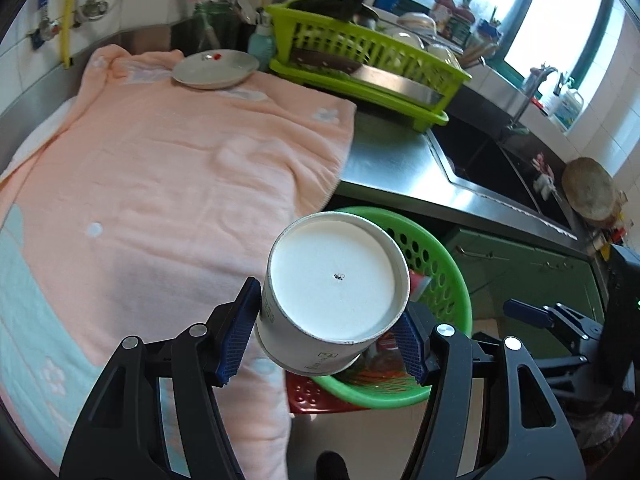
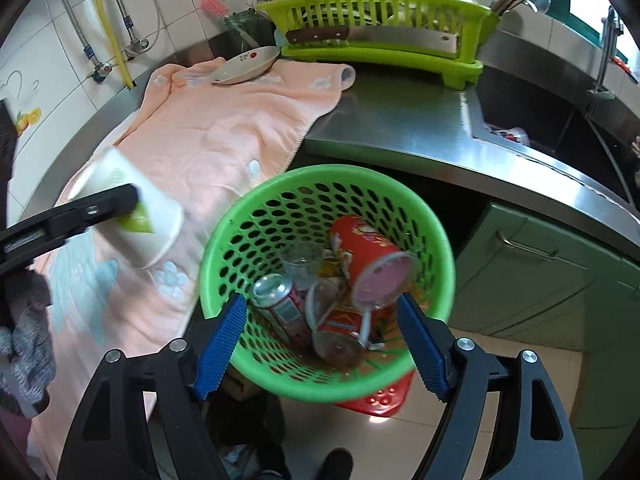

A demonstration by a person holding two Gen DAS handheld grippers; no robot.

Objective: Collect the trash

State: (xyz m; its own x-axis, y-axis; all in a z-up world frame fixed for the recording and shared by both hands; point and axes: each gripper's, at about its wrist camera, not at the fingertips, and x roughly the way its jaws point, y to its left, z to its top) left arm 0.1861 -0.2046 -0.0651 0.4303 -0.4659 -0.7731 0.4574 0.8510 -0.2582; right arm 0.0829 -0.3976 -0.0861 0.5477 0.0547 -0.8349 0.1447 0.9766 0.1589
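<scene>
A white paper cup (image 1: 336, 280) with a green print is clamped between the blue pads of my left gripper (image 1: 326, 332), its base turned toward the camera. It hangs over the towel's edge, just left of the green perforated basket (image 1: 444, 264). In the right wrist view the same cup (image 2: 156, 220) appears tilted under a black left finger (image 2: 100, 204). My right gripper (image 2: 320, 344) stands open above the basket (image 2: 248, 208) with nothing between its pads. Inside the basket lie a red cylindrical tube (image 2: 360, 248), a drink can (image 2: 280, 300), a clear plastic cup (image 2: 300, 264) and wrappers.
A peach towel (image 1: 160, 180) covers the steel counter, with a plate (image 1: 216, 68) at its far end. A lime dish rack (image 1: 360, 56) and a sink (image 1: 480, 152) lie beyond. The basket sits on a red stool (image 2: 384, 396) before green cabinet doors (image 2: 540, 280).
</scene>
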